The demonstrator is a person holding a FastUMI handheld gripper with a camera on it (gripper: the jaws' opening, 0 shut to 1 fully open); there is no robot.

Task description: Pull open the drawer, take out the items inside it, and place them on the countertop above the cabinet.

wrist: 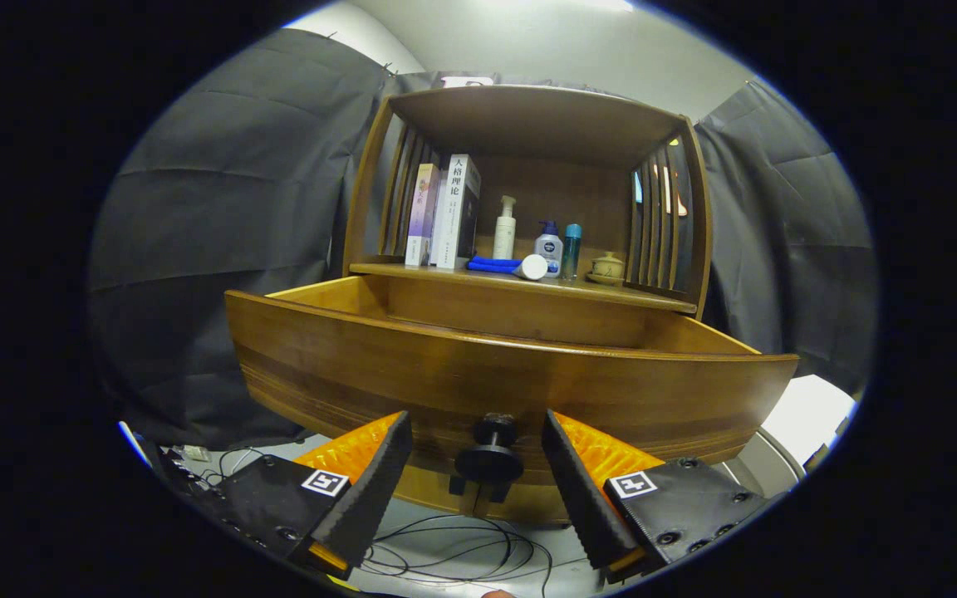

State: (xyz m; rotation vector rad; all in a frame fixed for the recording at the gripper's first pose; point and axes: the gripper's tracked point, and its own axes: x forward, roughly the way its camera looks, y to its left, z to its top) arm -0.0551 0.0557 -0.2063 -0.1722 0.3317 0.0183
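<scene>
The gripper point(477, 436) is standing agape at the bottom centre, its fingers flanking the knob point(489, 453) without touching — the drawer point(495, 382) is sitting pulled out mid-frame, below the countertop point(611, 291).

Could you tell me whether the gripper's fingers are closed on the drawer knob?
No, the gripper is open, its fingers standing apart on either side of the drawer knob without touching it.

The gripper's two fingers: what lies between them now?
In the gripper view, the drawer's knob sits between the fingers of the gripper, on the front of the drawer, which is pulled out. The fingers stand open, with gaps on both sides of the knob.
</scene>
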